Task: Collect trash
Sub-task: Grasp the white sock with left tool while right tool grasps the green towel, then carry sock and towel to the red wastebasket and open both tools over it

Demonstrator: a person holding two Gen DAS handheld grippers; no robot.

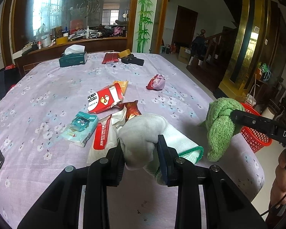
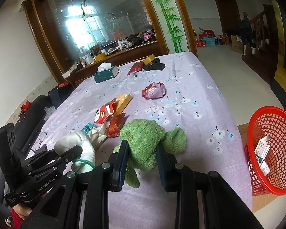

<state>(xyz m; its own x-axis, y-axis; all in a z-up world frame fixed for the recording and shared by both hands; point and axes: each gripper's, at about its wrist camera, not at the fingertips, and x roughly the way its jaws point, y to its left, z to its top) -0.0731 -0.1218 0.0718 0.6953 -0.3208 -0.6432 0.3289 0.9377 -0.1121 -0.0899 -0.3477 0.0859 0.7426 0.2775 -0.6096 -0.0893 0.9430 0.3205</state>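
Both grippers clamp cloths: left gripper white cloth, right gripper green cloth. Sweep the wrappers ahead of the fingers basketward, grips firm.

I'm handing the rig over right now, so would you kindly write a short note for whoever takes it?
Left gripper: shut on a white cloth.
Right gripper: shut on a green cloth.
Red basket: off the table's right edge, a few cartons already inside.
Left on the table: red-and-white box, tissue pack, snack wrappers, crumpled pink bag.
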